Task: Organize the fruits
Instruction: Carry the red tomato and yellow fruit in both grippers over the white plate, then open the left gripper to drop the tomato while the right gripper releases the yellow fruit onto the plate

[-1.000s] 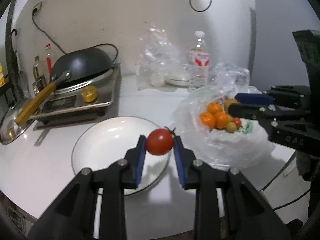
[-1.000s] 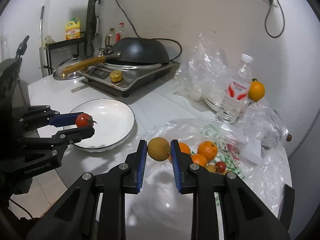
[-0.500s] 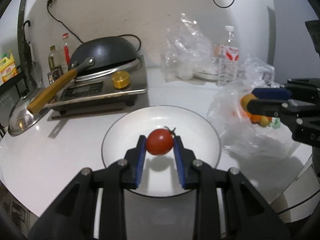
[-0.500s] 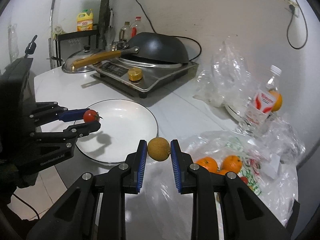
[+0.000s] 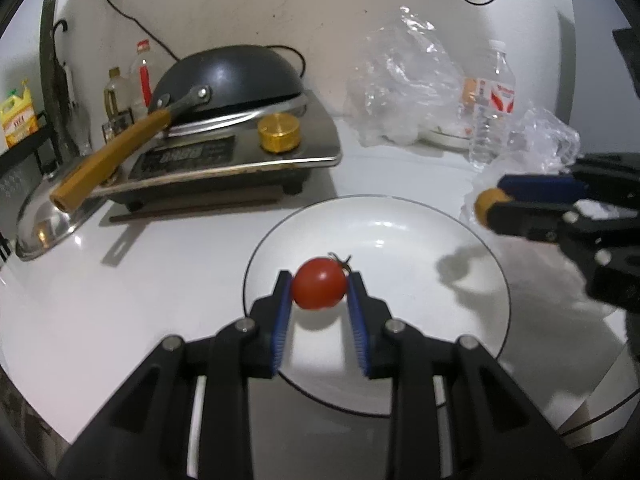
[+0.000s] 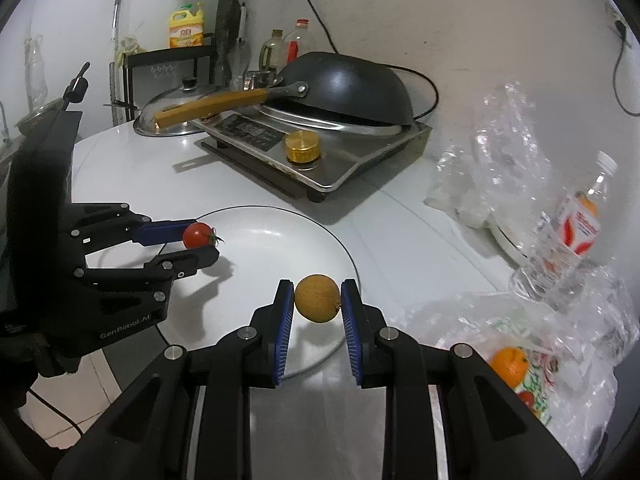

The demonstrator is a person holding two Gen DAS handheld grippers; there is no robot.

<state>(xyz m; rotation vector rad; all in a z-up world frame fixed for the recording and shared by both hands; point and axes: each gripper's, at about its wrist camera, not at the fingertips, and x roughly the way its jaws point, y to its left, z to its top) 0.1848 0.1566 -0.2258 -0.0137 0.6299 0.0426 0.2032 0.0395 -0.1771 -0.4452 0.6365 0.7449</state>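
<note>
— Step in hand? Carrying fruit to the white plate (image 5: pixel 472 236), by the look of it. Left gripper (image 5: pixel 319 295) clenched on a small red tomato (image 5: pixel 319 289), held above the plate's inner floor at about 7 o'clock, not yet set down.

— And the other? Right gripper (image 6: pixel 317 300) clamped around a round tan fruit (image 6: pixel 317 298), poised over the plate's rim at roughly 5 o'clock in its own view.

— Next move? Probably lowering each fruit to the plate, then easing the jaws apart gently; round fruit, likely to roll on the shallow glazed surface. Best kept apart from one another on release.

— Left to do? An orange (image 6: pixel 509 367) lay in the crinkled plastic bag (image 6: pixel 580 380) at 4 o'clock of the right view, with something red beside it, too small to name.

— In the way? Nothing on the plate itself. Induction cooker (image 5: pixel 224 160) with upturned black wok (image 5: pixel 236 76) at 11 o'clock, well apart; water bottle (image 5: pixel 492 108) and another plastic bag (image 5: pixel 400 80) at 1 o'clock. Only real hazard, as judged: two grippers converging over one plate.
</note>
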